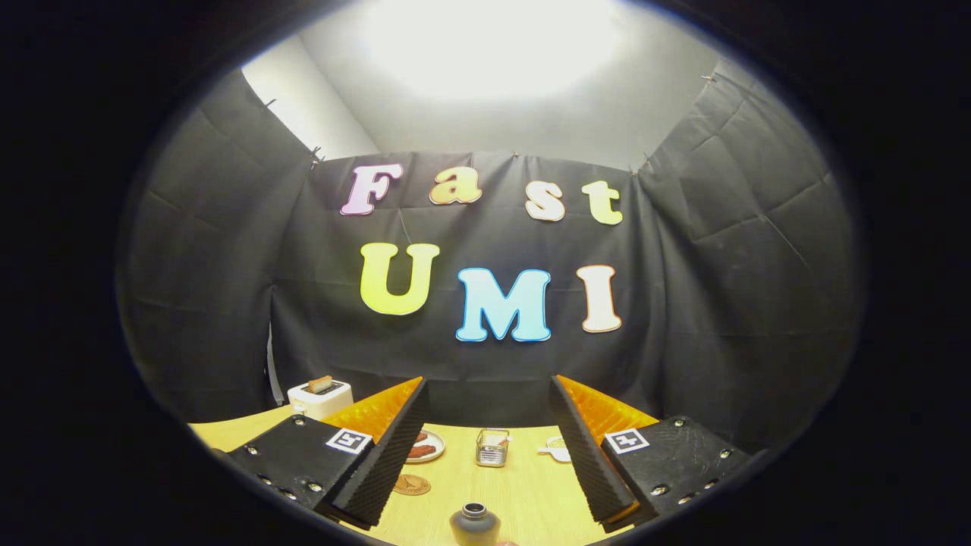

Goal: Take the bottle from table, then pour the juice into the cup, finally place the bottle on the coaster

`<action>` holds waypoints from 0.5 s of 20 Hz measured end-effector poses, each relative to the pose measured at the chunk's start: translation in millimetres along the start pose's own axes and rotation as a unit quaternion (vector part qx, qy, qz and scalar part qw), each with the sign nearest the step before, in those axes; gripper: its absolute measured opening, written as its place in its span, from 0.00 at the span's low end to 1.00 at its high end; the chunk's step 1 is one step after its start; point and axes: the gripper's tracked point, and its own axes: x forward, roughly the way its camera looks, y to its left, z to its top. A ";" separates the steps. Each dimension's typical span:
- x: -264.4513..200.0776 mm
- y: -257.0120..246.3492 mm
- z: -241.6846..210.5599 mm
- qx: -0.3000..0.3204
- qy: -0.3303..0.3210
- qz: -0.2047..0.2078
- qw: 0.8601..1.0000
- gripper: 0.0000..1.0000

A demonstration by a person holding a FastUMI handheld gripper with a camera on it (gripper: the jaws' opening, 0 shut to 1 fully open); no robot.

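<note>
Nearest, at six o'clock between the two fingers: a dark bottle [475, 525], upright on the desk [523, 493], mouth uppermost, only neck and shoulders on show. Tool [485, 485] spread wide, fingers well apart, touching nothing, hanging above and a little short of the bottle. Probably the first step, then: taking the bottle, with pouring and parking not yet begun. Best lowered straight toward six o'clock until the pads flank the body below the shoulder, not the narrow neck, then closed evenly so nothing tips. Worth keeping the bottle centred between the fingers; a lopsided squeeze could topple it and spill juice. Just beyond the left finger, at ten o'clock from the bottle, a round brown coaster [412, 484]. Farther off at eleven o'clock, a small plate [425, 446] with food; at twelve o'clock, a clear cup [492, 447]; at one o'clock, a pale item, too small to tell. Far left at ten o'clock, a white toaster [320, 397] against the booth wall.
</note>
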 end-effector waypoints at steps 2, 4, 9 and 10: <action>-1.4 0.9 -7.2 0.004 -0.002 0.009 1.000 0.96; -3.1 4.1 -16.1 0.007 -0.003 0.020 1.000 0.96; -4.3 5.0 -46.5 0.007 0.014 0.028 0.999 0.96; -4.4 6.1 -53.0 0.014 0.019 0.032 0.999 0.96</action>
